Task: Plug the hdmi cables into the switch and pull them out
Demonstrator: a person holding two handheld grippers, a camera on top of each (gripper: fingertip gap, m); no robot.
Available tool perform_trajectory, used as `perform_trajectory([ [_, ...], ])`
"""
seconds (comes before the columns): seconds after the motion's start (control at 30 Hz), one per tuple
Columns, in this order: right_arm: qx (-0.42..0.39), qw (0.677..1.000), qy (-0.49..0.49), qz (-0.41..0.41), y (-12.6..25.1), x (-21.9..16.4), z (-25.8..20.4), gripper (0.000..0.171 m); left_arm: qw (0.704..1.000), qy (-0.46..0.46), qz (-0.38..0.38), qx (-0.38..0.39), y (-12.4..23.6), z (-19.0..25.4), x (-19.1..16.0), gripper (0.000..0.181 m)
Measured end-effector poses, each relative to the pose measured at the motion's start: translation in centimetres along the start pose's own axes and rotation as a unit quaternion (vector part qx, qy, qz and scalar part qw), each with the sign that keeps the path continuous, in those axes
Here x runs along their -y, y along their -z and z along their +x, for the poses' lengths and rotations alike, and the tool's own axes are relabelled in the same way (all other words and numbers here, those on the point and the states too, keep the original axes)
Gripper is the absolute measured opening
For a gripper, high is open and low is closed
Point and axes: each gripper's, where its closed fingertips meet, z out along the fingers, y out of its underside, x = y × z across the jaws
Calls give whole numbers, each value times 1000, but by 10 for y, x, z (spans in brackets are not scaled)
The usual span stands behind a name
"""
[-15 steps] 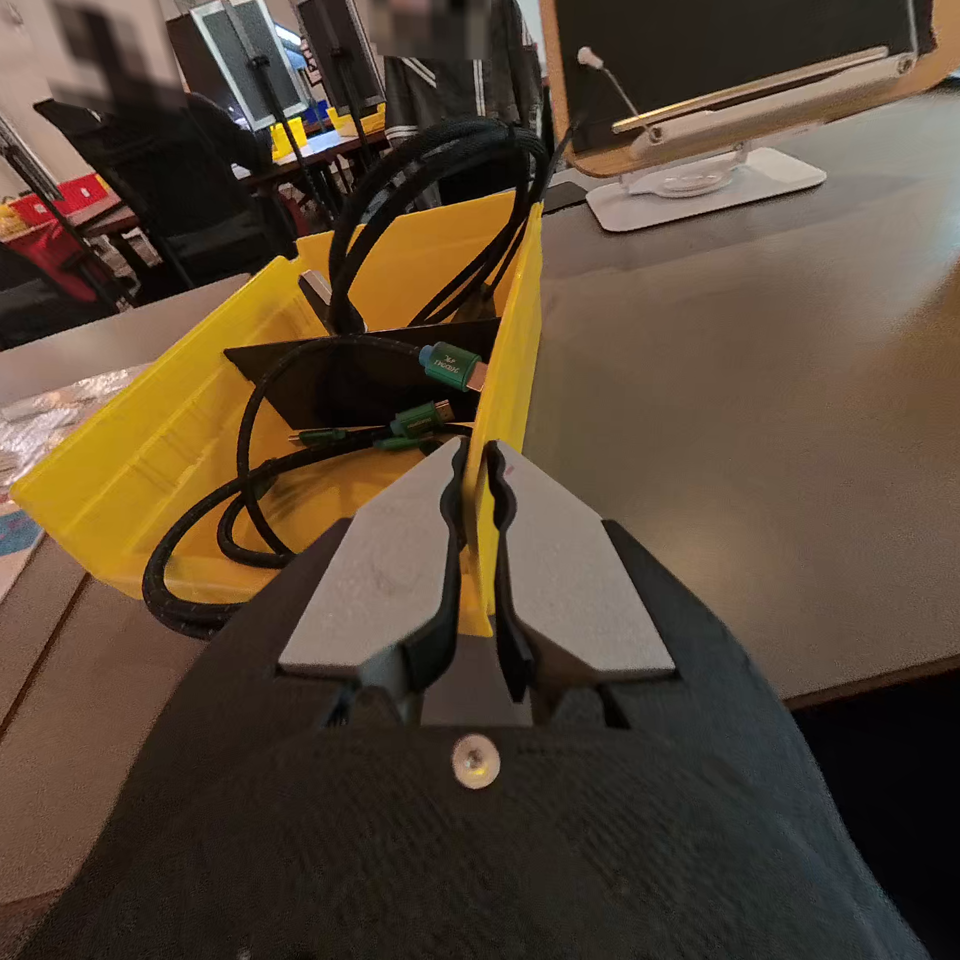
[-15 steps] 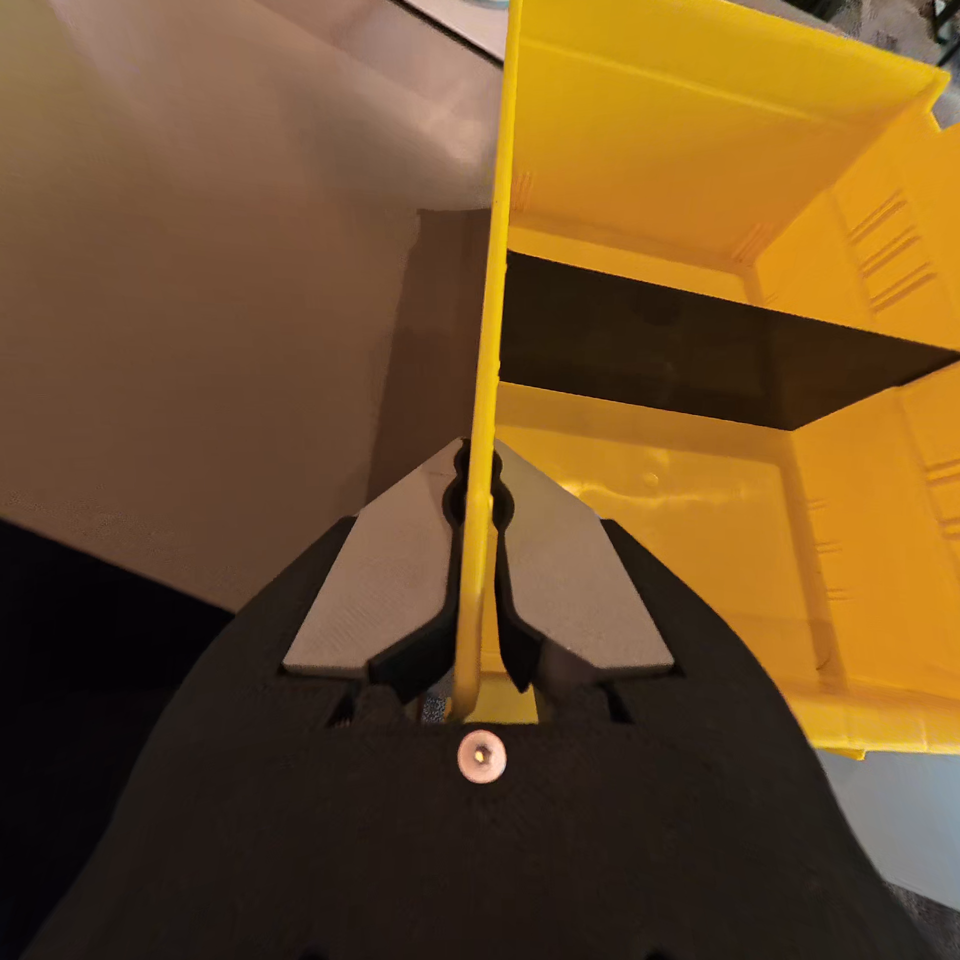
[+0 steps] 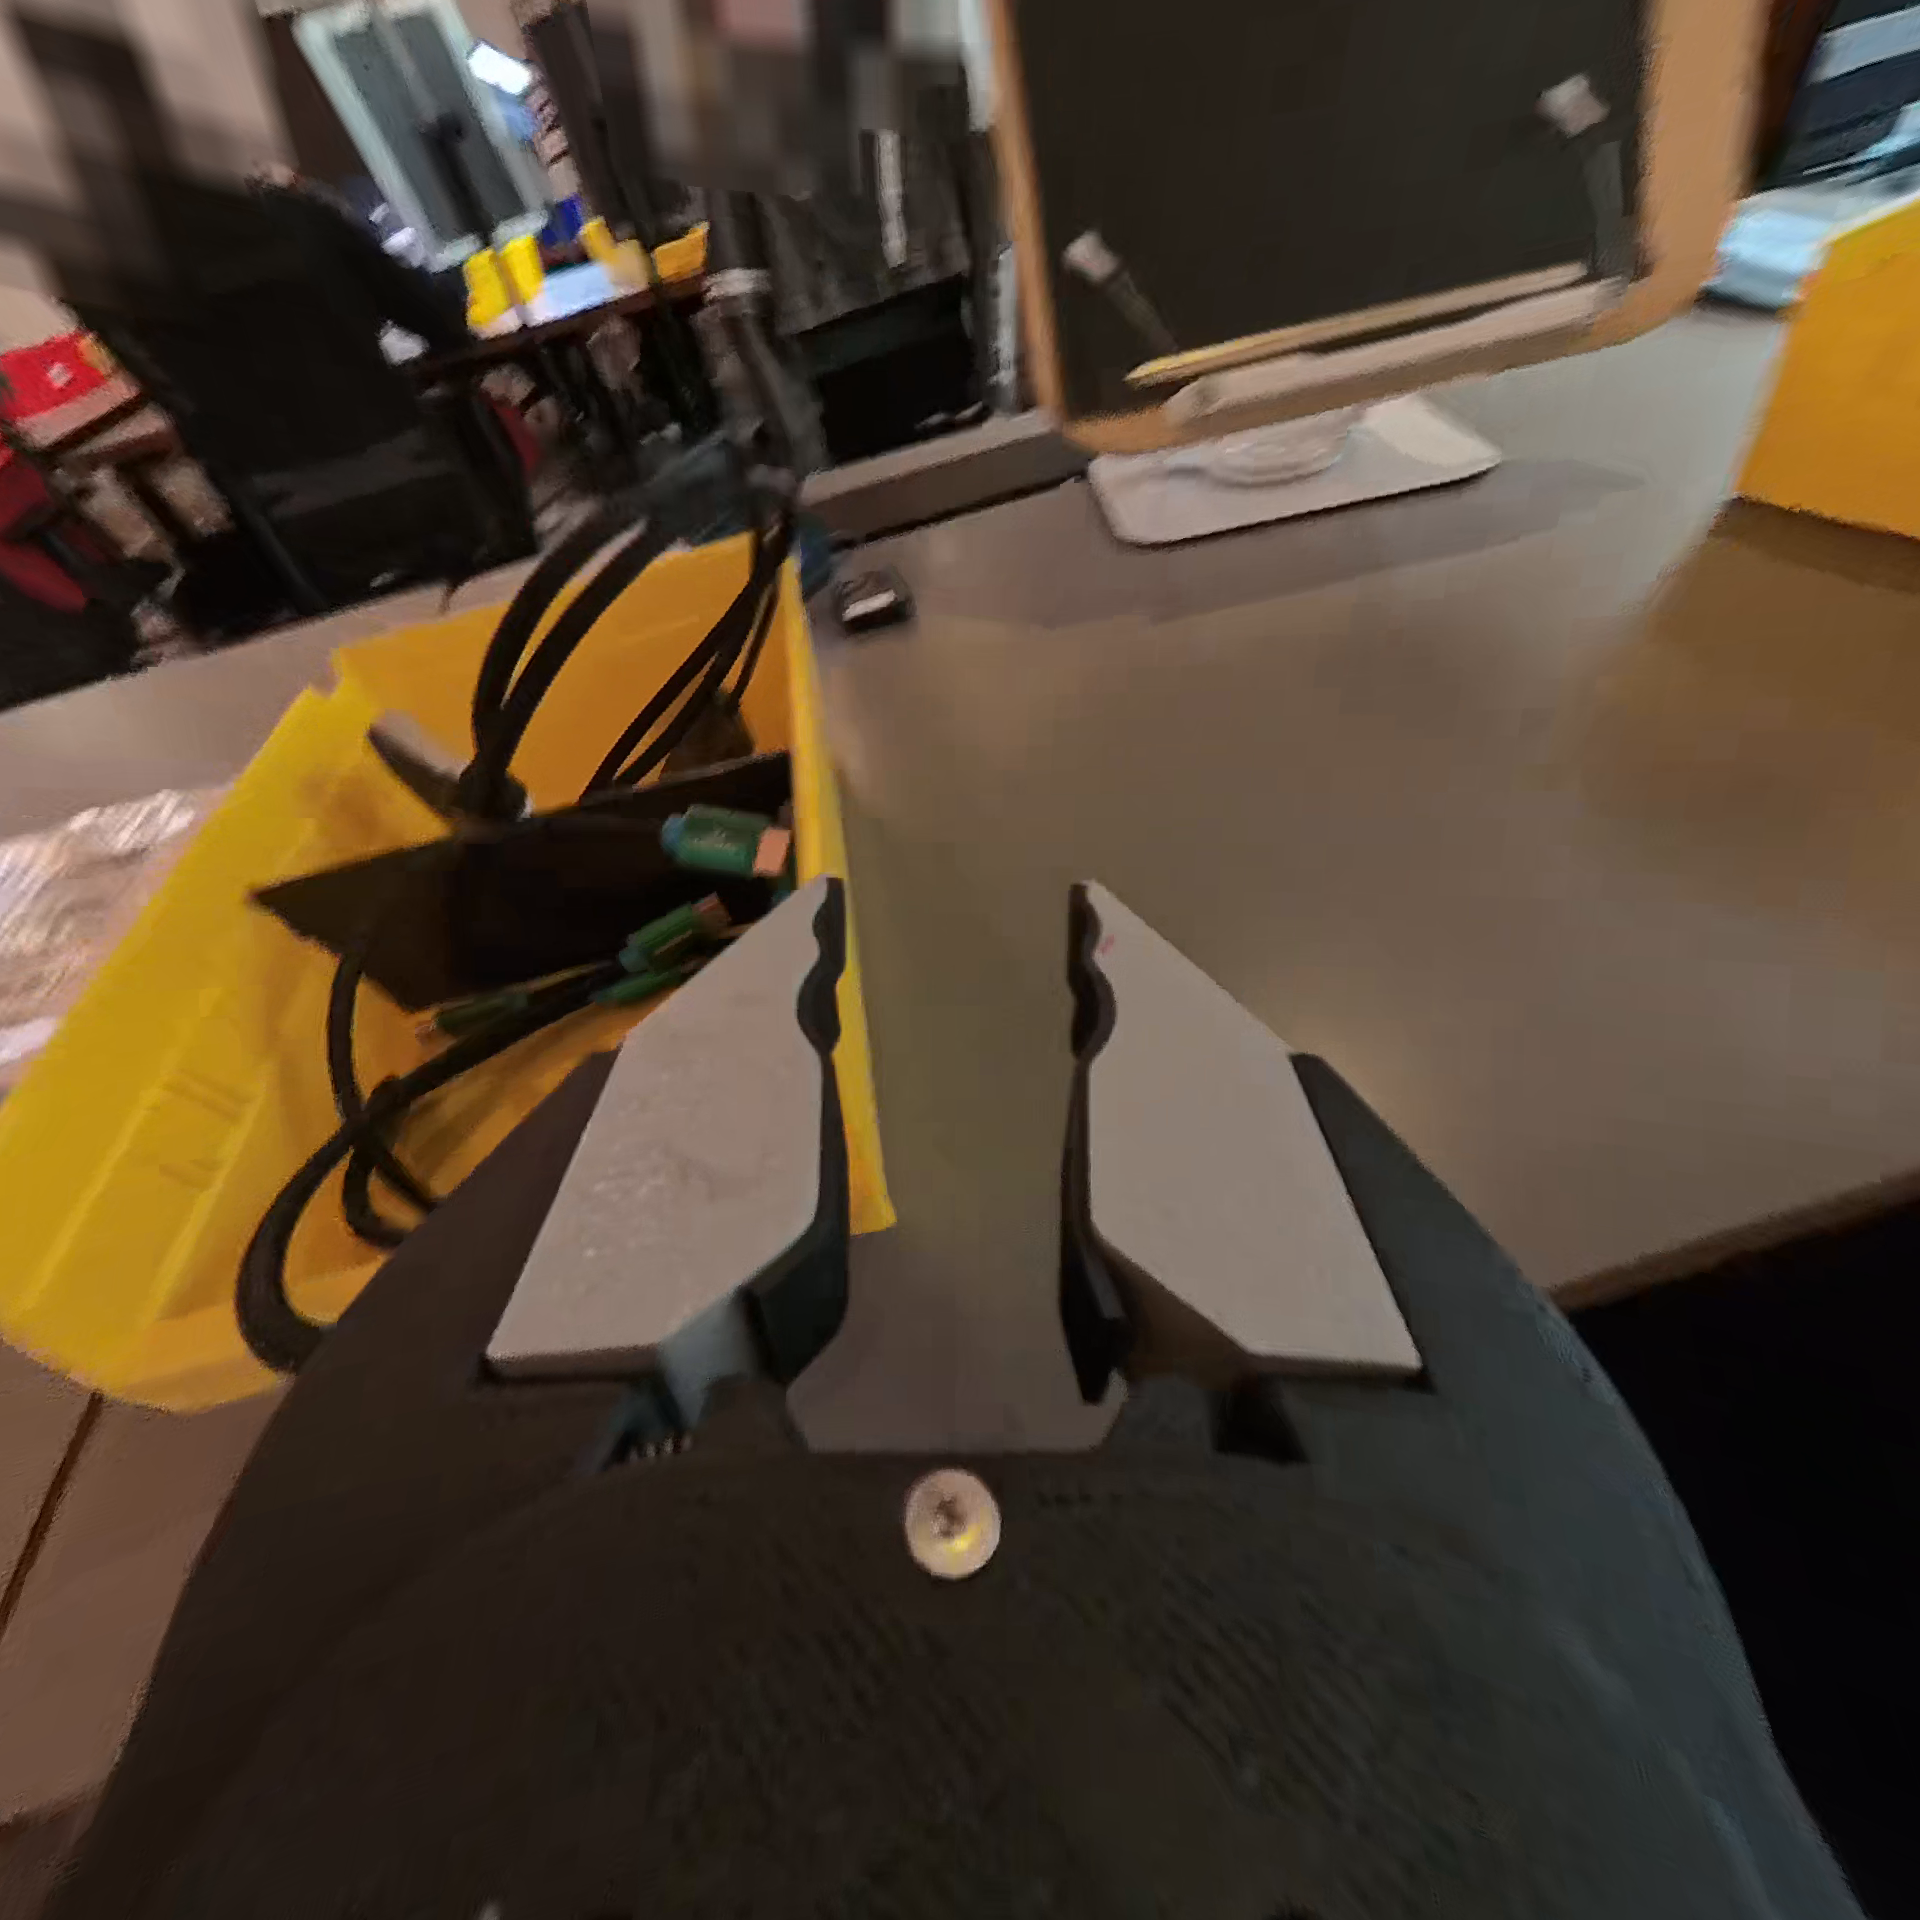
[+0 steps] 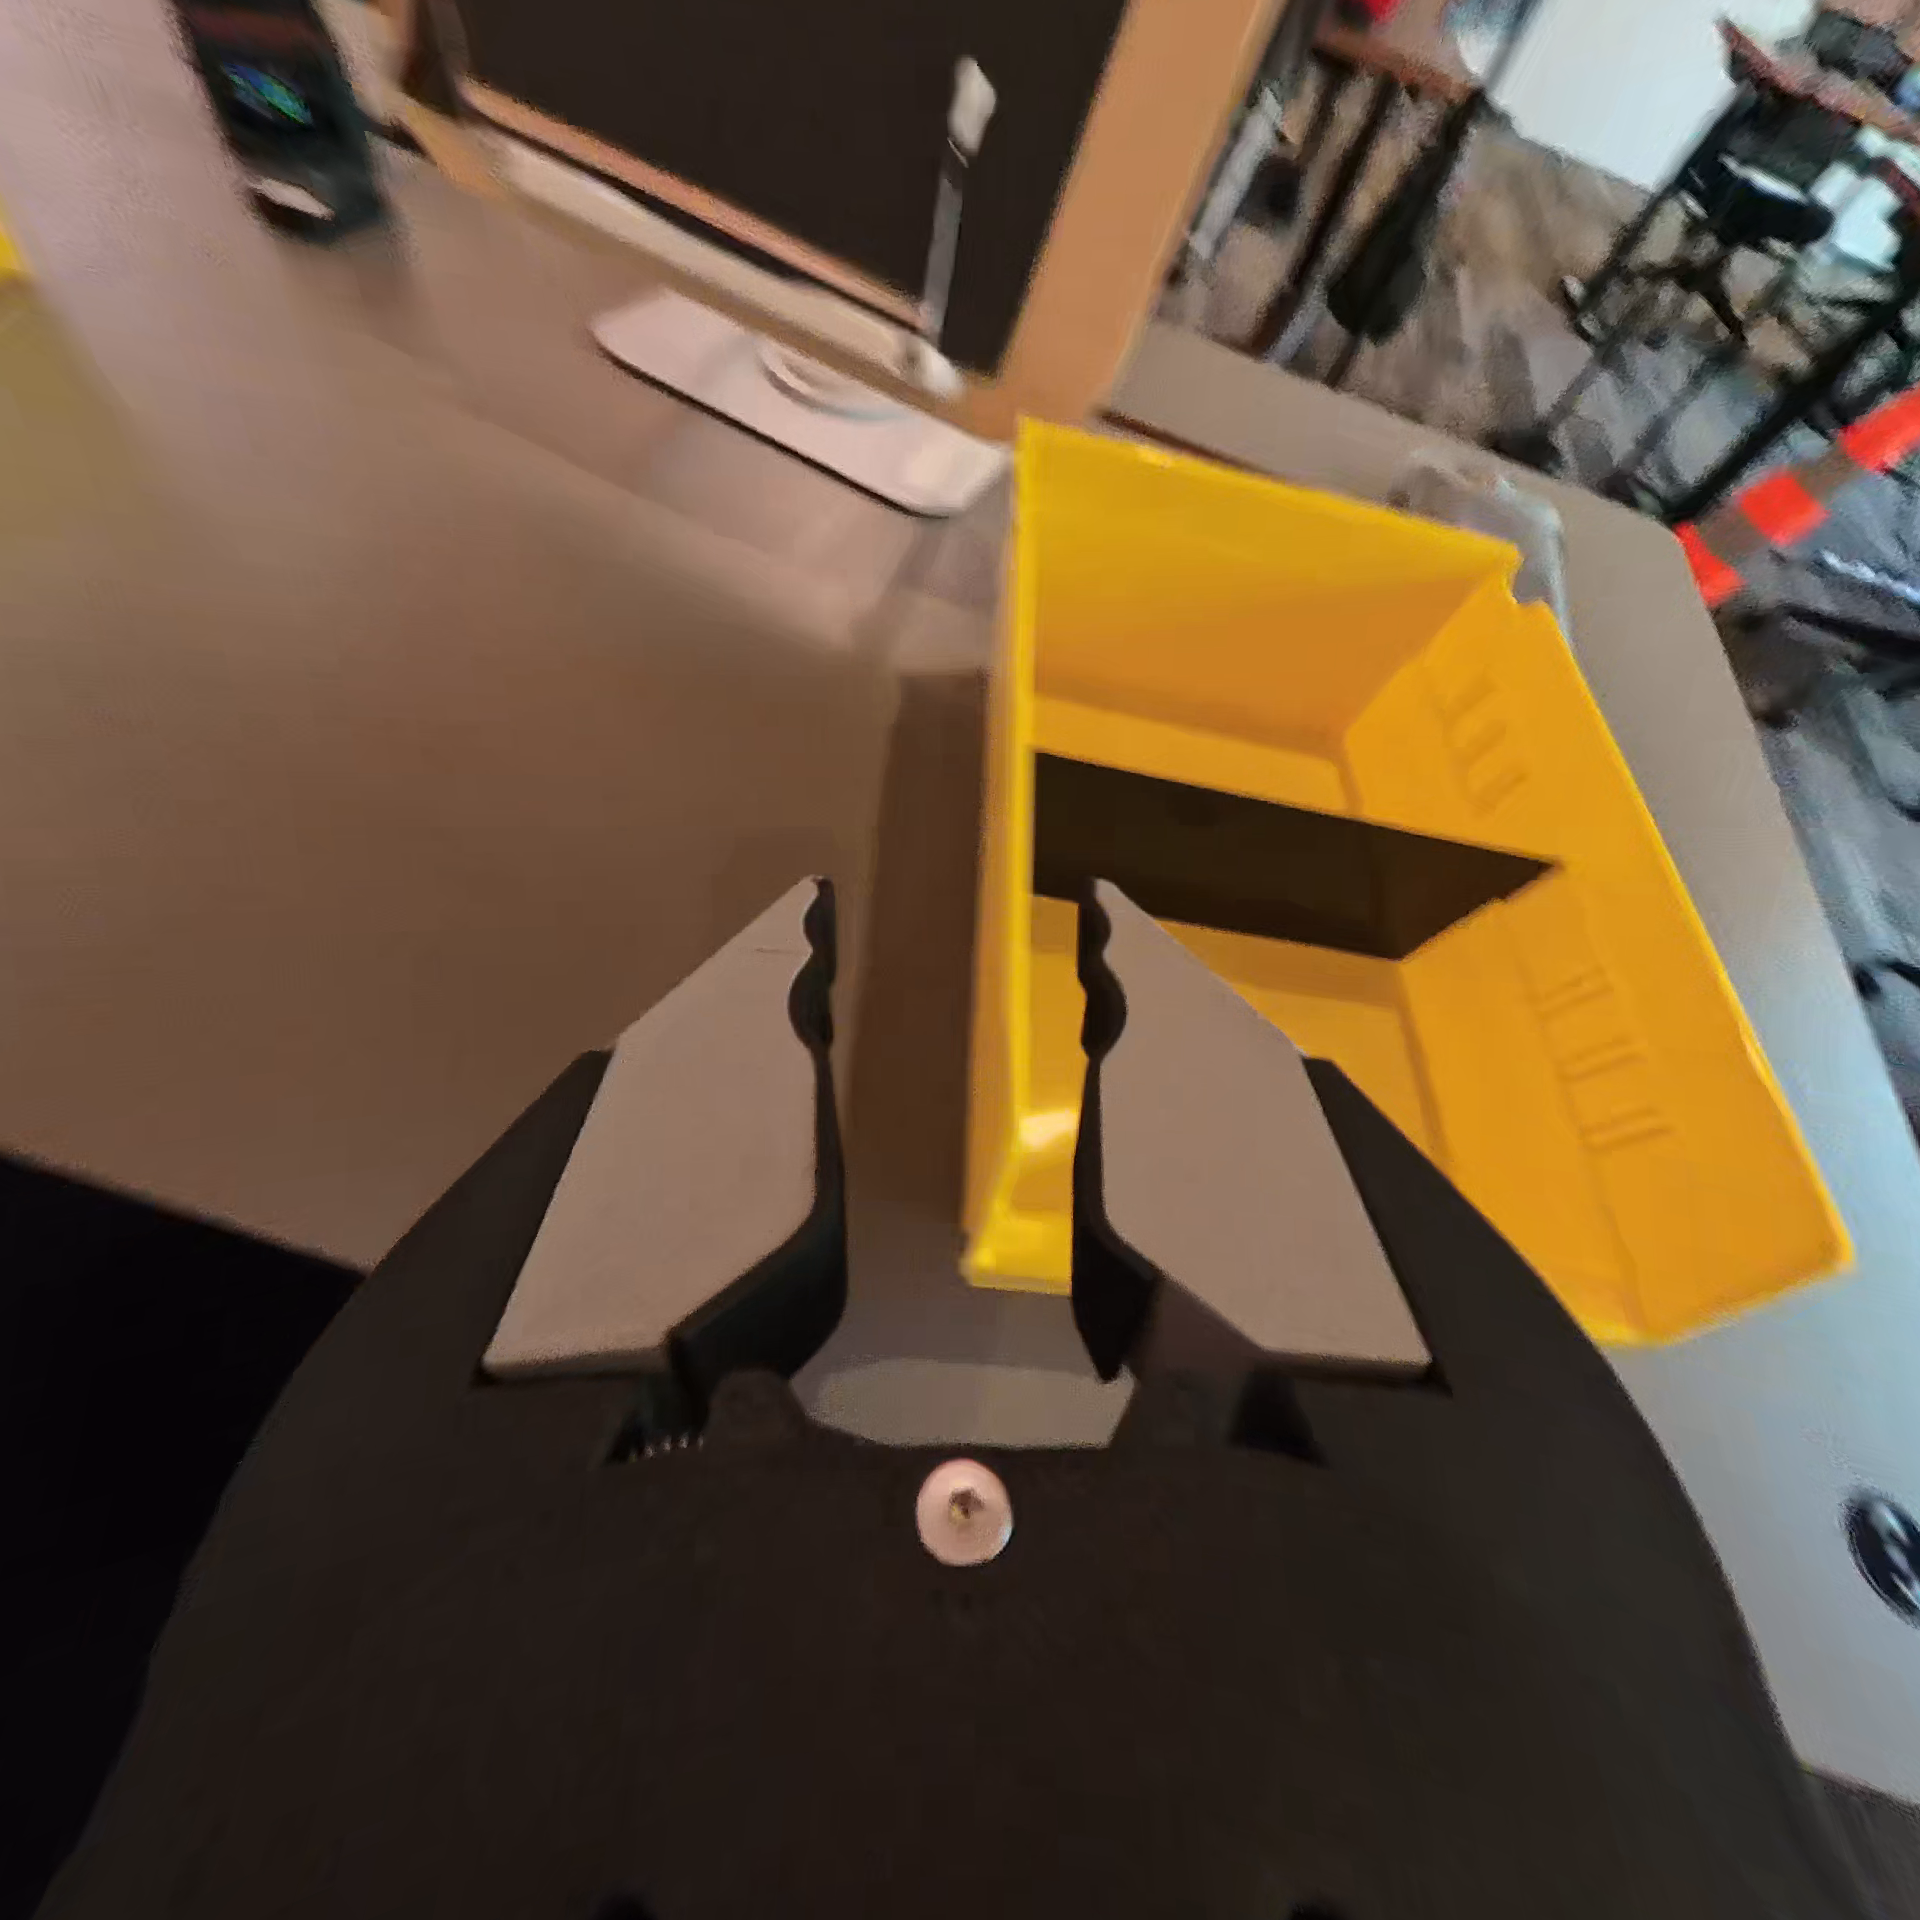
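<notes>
Left gripper (image 3: pixel 951 904): jaws stand wide apart, gripping nothing, above the table (image 3: pixel 1351 831) near its front edge. The left finger lies just beside the right wall of a yellow bin (image 3: pixel 156 1122); whether it touches that wall cannot be told from this blurred view.

Inside this bin, a black divider (image 3: pixel 499 904) crosses the middle. Black cables (image 3: pixel 343 1174) coil in the near compartment, and several green-tipped plugs (image 3: pixel 717 836) lie against the divider near the right wall. More cable loops rise out of the far compartment. A switch cannot be made out.

Right gripper (image 4: pixel 956 904): jaws also wide apart and empty. The left wall of a second yellow bin (image 4: pixel 1558 1091) stands between the fingers, clear of the left one; the right finger overlaps the bin's interior. This bin also has a black divider (image 4: pixel 1299 862), and both its compartments show bare yellow plastic.

Toward the table's far edge stands a tan-framed dark panel (image 3: pixel 1330 156) on a white base (image 3: pixel 1299 478). A small dark object (image 3: pixel 873 603) lies just beyond the first bin's far right corner.
</notes>
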Motion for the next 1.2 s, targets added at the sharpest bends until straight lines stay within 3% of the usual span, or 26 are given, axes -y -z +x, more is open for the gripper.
perform_trajectory([
  [0.1,101,994,3,42,17,33,-51,52,995,-19,37,-86,10,50,34,39],
  [0.2,201,978,4,46,1,51,-110,62,986,-24,43,-160,-20,100,46,44],
  [0.33,255,965,15,63,-67,61,-165,63,982,-37,26,-186,-108,143,37,50],
  [0.43,239,969,29,57,-132,59,-177,61,983,-51,20,-174,-175,156,23,45],
  [0.57,229,971,20,73,-193,62,-177,57,976,0,29,-214,-225,163,35,45],
  [0.6,232,970,16,74,-200,65,-177,61,974,8,36,-224,-230,163,39,45],
  [0.7,221,966,24,135,-206,90,-170,49,971,-8,33,-236,-237,160,40,55],
  [0.8,248,962,8,112,-224,91,-173,56,977,-64,51,-199,-245,152,40,41],
  [1.0,275,955,4,111,-240,100,-180,62,976,-39,59,-208,-265,143,48,52],
  [1.2,290,950,-7,115,-239,102,-182,68,977,-37,71,-199,-264,139,52,49],
])
